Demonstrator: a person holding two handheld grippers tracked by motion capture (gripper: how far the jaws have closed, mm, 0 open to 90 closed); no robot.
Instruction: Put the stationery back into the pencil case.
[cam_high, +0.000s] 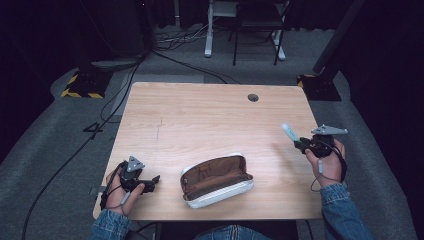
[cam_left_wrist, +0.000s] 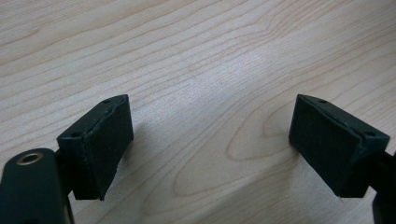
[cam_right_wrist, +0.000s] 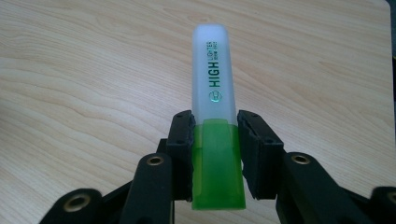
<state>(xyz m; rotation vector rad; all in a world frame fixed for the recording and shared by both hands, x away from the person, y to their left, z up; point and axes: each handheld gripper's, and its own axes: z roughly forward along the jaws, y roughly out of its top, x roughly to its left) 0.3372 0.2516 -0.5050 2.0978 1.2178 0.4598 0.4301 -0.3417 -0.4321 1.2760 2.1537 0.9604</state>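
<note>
Brown lining shows inside the open pencil case (cam_high: 216, 180), which lies near the front edge of the wooden table (cam_high: 200, 115); I see nothing in it. The right gripper (cam_right_wrist: 215, 140) clamps a green highlighter (cam_right_wrist: 215, 116) above the table's right edge. The left gripper (cam_left_wrist: 210, 140) rests released at the front left corner, with much free table behind the case.

Pouch (cam_high: 216, 180) on table (cam_high: 200, 115), between claws; highlighter (cam_high: 289, 133) right.

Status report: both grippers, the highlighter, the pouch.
Right gripper shut on green highlighter, off the table. Left gripper open, empty. Pouch unzipped, path unobstructed.
</note>
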